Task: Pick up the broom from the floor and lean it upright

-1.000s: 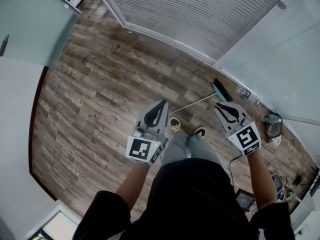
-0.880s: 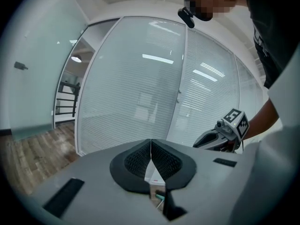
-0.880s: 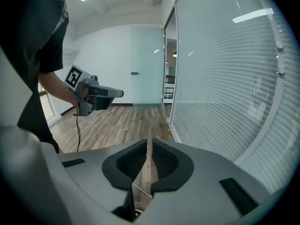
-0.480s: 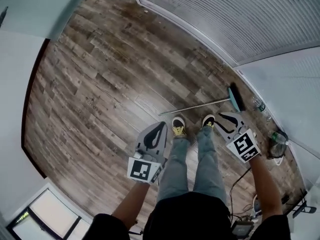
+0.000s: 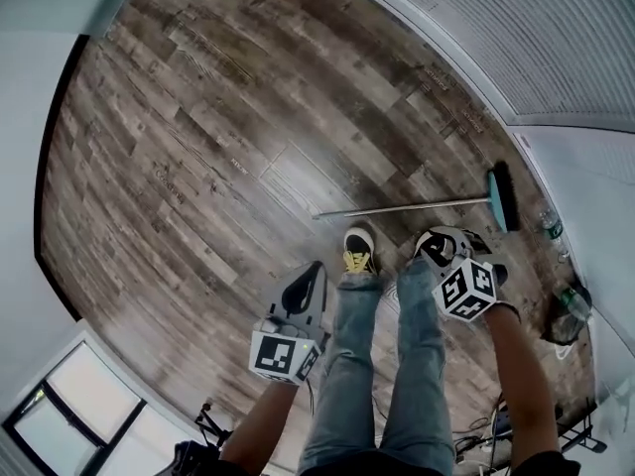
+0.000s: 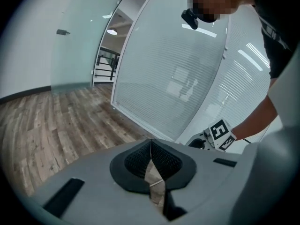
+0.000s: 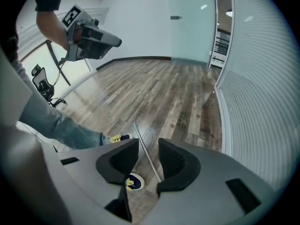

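Pretty bright, even light, soft sheen on the wood floor (image 7: 149,108) mid-frame. Heavy fisheye bending at the edges, dark vignetted corners in both gripper views.

The floor (image 5: 198,147) is grey-brown wood-look planks, running diagonally in the head view. The broom (image 5: 417,206) lies flat on it, with its thin metal handle pointing left and its teal-and-black brush head over by the pale wall panel on the right. A shoe (image 5: 358,249) with yellow laces is planted just on the near side of the handle, towards its free end. What looks like a clear bottle (image 5: 549,224) sits near the brush head, by the wall.
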Demonstrator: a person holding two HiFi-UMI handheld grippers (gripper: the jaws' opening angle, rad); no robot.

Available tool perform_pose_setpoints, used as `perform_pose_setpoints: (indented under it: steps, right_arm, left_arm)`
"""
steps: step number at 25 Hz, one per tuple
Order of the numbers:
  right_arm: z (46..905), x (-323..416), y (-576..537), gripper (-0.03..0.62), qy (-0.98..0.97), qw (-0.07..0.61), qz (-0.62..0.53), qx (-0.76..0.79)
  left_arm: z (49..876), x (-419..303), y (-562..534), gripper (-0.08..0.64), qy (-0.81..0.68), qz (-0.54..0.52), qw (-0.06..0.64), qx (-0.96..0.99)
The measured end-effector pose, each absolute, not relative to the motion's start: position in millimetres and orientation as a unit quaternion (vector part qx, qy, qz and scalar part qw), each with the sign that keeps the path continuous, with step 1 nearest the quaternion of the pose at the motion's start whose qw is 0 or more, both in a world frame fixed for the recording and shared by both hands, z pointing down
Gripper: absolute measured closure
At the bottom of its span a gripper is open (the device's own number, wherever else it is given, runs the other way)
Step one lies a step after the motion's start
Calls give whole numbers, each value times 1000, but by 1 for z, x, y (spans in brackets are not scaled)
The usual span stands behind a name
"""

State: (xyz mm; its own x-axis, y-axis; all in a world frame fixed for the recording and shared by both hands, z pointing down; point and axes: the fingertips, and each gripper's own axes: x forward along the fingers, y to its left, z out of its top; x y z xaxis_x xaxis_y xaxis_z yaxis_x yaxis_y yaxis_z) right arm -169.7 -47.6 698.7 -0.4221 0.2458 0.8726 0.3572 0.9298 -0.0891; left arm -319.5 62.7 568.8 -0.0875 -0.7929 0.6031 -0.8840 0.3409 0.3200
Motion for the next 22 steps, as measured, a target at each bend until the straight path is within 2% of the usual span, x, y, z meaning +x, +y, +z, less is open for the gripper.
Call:
perform_pose_setpoints:
  steps: [9, 22]
  right_arm:
    - [871, -137, -30, 445, -794, 573, -47, -198]
    - [1058, -122, -7, 428, -764, 596, -89, -232]
  left_arm:
    - [703, -301, 65, 537, -744, 71, 384, 542]
    - [893, -292, 103, 537, -738, 92, 430, 511]
